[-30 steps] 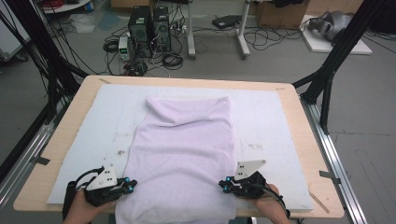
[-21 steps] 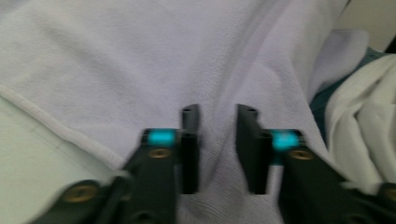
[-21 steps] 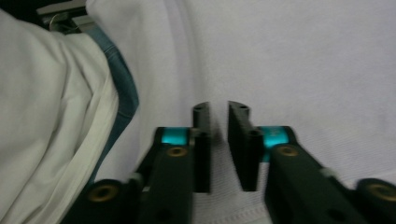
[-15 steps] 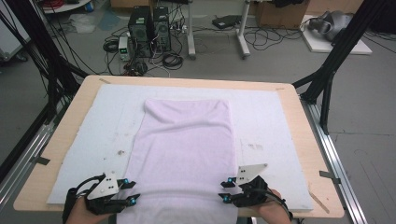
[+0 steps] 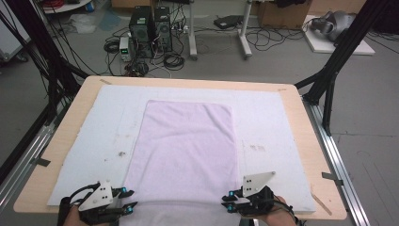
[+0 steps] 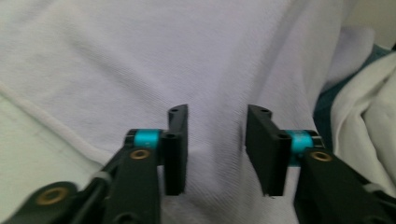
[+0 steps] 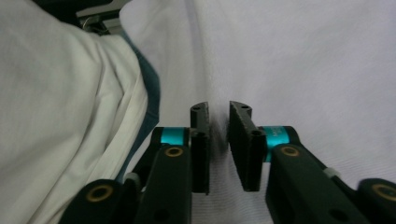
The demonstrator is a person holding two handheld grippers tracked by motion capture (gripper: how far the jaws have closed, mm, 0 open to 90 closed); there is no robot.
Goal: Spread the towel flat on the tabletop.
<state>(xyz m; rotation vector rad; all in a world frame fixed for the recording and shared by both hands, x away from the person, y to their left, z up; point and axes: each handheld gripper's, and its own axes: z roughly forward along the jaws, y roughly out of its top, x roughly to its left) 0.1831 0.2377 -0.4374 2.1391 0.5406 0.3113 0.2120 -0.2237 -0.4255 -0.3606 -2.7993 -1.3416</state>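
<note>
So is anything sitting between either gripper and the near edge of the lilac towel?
Nothing visible. The left gripper and right gripper sit at the near corners of the lilac towel, jaws parted directly over its cloth, which they have just let go.

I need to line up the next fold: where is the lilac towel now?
In the high view the lilac towel lies flat mid-table on the white mat, its near edge hanging over the table's front between the two tongs.

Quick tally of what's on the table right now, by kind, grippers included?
Lilac towel: 1
White mat under it: 1
Grippers: 2, left gripper and right gripper, one at each near corner of the towel
Total: 4
</note>
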